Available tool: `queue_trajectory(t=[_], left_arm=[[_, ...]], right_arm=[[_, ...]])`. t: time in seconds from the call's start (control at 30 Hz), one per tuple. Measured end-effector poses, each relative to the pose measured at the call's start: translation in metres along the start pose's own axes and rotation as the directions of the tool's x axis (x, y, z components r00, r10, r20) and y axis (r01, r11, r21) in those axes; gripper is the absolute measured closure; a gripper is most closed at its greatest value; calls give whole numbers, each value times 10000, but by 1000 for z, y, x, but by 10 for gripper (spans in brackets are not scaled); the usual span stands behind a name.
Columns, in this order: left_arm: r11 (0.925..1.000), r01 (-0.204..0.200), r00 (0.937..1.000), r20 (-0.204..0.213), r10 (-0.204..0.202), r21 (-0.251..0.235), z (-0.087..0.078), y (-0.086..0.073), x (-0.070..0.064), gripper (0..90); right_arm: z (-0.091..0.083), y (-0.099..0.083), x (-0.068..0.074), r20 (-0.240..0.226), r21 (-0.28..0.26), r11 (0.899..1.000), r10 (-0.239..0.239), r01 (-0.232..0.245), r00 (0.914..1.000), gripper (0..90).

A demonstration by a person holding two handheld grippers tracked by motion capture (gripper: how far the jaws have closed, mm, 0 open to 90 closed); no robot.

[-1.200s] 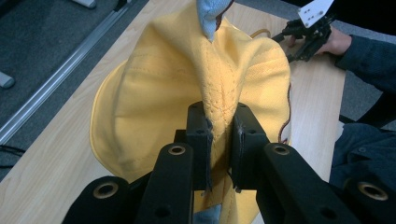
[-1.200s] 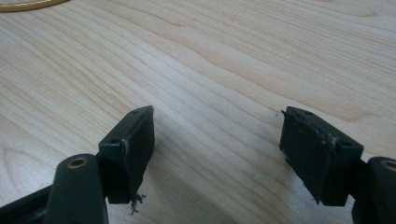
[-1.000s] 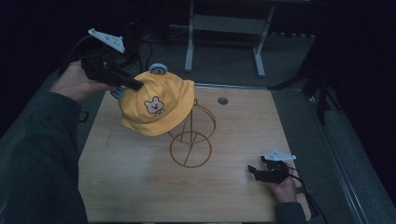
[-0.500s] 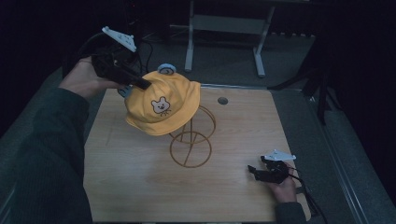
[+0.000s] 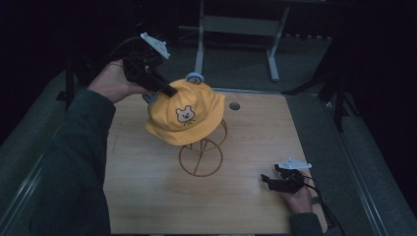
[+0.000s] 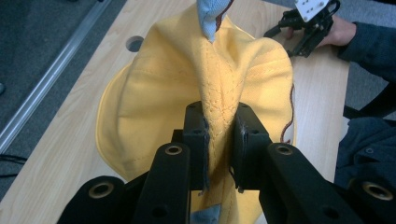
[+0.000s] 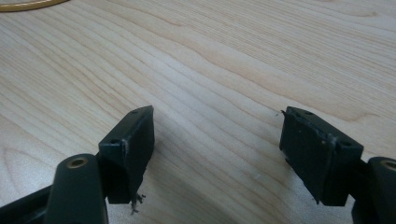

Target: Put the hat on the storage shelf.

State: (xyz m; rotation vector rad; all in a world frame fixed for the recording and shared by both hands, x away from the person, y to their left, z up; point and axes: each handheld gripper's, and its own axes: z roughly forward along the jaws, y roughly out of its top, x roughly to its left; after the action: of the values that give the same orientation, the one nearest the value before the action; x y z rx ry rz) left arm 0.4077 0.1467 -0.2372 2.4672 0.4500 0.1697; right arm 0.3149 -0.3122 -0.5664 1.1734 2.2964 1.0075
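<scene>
A yellow child's hat point(image 5: 186, 114) with a bear face and pale blue ears hangs over a gold wire stand point(image 5: 201, 156) on the wooden table point(image 5: 147, 196). My left gripper point(image 5: 169, 91) is shut on a fold of the hat's crown at its back left. In the left gripper view the yellow hat point(image 6: 196, 74) is pinched between the jaws of the left gripper point(image 6: 219, 135). My right gripper point(image 5: 265, 179) rests low near the table's front right corner. Seen from its own camera, the right gripper point(image 7: 217, 133) is open over bare wood.
A round hole point(image 5: 234, 105) sits in the table's far edge behind the stand. A grey metal frame point(image 5: 236, 29) stands beyond the table. Grey rails point(image 5: 373, 196) run along the table's sides. A curve of the gold stand base point(image 7: 28, 4) shows in the right gripper view.
My left gripper has carried the hat to the right and farther from me, over the wire stand. The right gripper has stayed put.
</scene>
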Motion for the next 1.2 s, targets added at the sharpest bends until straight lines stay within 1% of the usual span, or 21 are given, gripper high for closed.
queue_trajectory(t=[0.13,0.2,0.3,0.37,0.4,0.43,0.47,0.5,0.53,0.6,0.63,0.73,0.8,0.83,0.87,0.9,0.97,1.07,1.1,1.13,1.2], left_arm=[[9997,-85,9999,-54,87,210,13,9,-1,769],[9997,-92,9999,46,90,239,21,13,-2,763],[9990,-160,9999,72,157,406,34,20,-3,751],[9986,-226,9997,82,222,481,44,24,-5,724],[9987,-226,9996,197,217,464,49,26,-6,702],[9987,-226,9996,197,217,464,49,26,-6,682],[9978,-413,9985,383,393,514,59,29,-8,682],[9975,-445,9985,353,426,548,62,30,-9,611],[9974,-475,9987,219,464,543,64,31,-10,571],[9974,-598,9978,-260,609,398,65,30,-13,504],[9980,-567,9980,-272,575,291,64,30,-13,497],[9986,-508,9985,-181,510,131,59,27,-13,537],[9988,-482,9987,-197,480,-77,54,25,-12,589],[9988,-482,9987,-197,480,-77,54,25,-12,642],[9984,-450,9990,-35,449,-328,51,23,-12,642],[9983,-506,9987,-16,506,-298,50,24,-12,717],[9983,-445,9990,30,446,-370,51,24,-13,735],[9978,-527,9985,105,532,-393,56,28,-16,742],[9979,-519,9984,222,529,-395,58,29,-17,741],[9976,-604,9977,275,614,-349,60,30,-17,739],[9976,-624,9974,353,635,-314,63,32,-18,720]], right_arm=[[0,0,0,-2,3,10000,-3,3,10000,261],[0,0,0,-2,6,10000,-1,1,10000,261],[0,0,0,-9,13,10000,-6,6,10000,262],[0,0,0,-1,-1,10000,3,-3,10000,261],[0,0,0,-1,0,10000,4,-4,10000,261],[0,0,0,-1,0,10000,4,-4,10000,261],[0,0,0,-1,-1,10000,5,-5,10000,261],[0,0,0,-8,-10,10000,13,-13,10000,261],[0,0,0,-4,-10,10000,9,-9,10000,261],[0,0,0,-5,-12,10000,7,-7,10000,261],[0,0,0,-8,-12,10000,8,-8,10000,261],[0,0,0,-6,-11,10000,5,-5,10000,261],[0,0,0,-6,-11,10000,6,-6,10000,261],[0,0,0,-6,-11,10000,6,-6,10000,261],[0,0,0,-6,-12,10000,9,-9,10000,261],[0,0,0,-6,-12,10000,10,-10,10000,261],[0,0,0,-4,-10,10000,7,-7,10000,261],[0,0,0,0,-10,10000,2,-2,10000,261],[0,0,0,0,-7,10000,4,-4,10000,262],[0,0,0,-1,-9,10000,3,-3,10000,261],[0,0,0,-2,-8,10000,2,-2,10000,262]])
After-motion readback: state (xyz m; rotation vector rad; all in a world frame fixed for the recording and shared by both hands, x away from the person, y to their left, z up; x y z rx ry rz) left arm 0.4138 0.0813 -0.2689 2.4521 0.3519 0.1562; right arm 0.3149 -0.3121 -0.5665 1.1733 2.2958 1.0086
